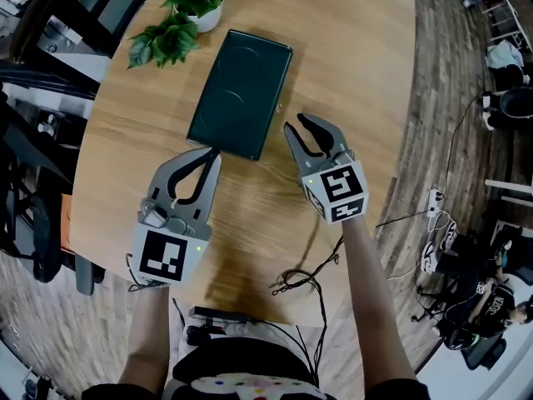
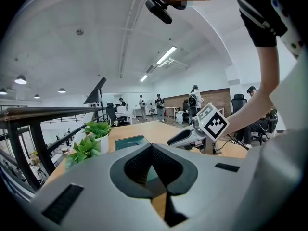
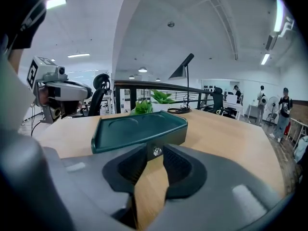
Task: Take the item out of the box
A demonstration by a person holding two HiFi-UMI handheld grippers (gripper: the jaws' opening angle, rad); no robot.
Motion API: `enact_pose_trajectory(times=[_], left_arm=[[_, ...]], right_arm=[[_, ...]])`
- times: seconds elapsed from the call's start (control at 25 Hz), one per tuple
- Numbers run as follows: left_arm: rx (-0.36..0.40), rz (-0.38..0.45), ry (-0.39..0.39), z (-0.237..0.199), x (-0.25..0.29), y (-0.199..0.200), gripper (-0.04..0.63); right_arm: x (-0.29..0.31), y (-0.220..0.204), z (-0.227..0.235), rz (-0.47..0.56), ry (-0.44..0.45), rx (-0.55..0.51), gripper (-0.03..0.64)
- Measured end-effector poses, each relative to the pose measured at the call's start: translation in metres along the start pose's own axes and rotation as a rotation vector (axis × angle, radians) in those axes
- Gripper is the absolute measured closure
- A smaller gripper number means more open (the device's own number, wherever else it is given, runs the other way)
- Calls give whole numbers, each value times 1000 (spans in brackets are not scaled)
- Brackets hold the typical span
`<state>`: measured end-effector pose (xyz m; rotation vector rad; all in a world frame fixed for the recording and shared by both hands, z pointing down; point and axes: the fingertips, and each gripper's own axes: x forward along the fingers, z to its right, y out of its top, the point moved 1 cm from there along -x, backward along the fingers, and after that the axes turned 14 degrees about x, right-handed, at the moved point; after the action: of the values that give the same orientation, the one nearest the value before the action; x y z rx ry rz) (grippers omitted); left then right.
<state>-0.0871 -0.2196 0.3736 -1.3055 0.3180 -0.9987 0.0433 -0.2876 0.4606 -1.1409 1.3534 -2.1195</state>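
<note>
the head view alone shows the whole layout from above: a dark green box (image 1: 241, 92) lies flat and closed on the wooden worktop (image 1: 350, 73), two shallow round dents in its lid. a potted plant (image 1: 187, 11) stands just beyond its far end, and both grippers sit at its near short end. the left gripper (image 1: 213, 153) points at that end near its left corner, while the right gripper (image 1: 294, 122) sits just off its right corner. from up there i can't tell whether either tip touches the box.

the right gripper view adds what the head view misses. a small silver round catch (image 3: 157, 151) sits on the box's (image 3: 139, 129) near wall, framed in the gap of the right gripper (image 3: 155, 154). its jaws stand apart with only bare worktop and that wall between them, and nothing is pressed. the left gripper (image 3: 89, 89) shows off to the left.

the left gripper view shows the left gripper (image 2: 153, 148) with its jaws together and nothing clamped. the box (image 2: 127, 142) lies close ahead, slightly left. the plant (image 2: 91, 141) is further left, and the right gripper (image 2: 180, 137) is to the right.
</note>
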Motion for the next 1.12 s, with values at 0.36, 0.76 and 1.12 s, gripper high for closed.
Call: enact_pose_trajectory(times=[0.36,0.76,1.12], left_arm=[[-9,-24,4,-1,11,-10,591],[-20,-40,-4,-1,20,-19,591],[-34,-44,-7,0,26,-20,591]], right_arm=[[31,-16,9,-40,34,10,511],[51,-26,14,-67,40,10,514],[51,-27,15,-69,45,-19,551]])
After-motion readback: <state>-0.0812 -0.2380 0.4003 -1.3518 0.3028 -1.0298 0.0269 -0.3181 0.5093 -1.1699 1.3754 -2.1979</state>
